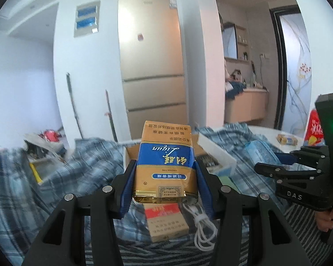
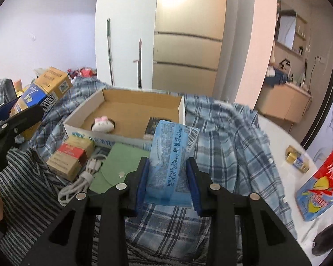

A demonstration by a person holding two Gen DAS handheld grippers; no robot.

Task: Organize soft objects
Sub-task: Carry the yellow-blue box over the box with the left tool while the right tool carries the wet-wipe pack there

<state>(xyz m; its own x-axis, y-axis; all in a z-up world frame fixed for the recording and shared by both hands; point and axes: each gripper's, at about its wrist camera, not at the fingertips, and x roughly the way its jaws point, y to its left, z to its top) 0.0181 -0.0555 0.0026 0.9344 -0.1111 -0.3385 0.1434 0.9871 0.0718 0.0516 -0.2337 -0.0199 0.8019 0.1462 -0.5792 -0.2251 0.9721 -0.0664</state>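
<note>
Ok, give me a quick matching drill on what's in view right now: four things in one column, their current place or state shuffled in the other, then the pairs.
Things:
1. gold and blue cigarette pack
2. blue tissue pack
3. white plush toy
4. white cable

Places:
A. inside the cardboard box
B. gripped by the right gripper
C. coiled on the cloth beside the green pouch
D. gripped by the left gripper

Pairs: 1-D, 2-B, 3-A, 4-C

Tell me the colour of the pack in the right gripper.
Light blue tissue pack, clearest in the right wrist view.
</note>
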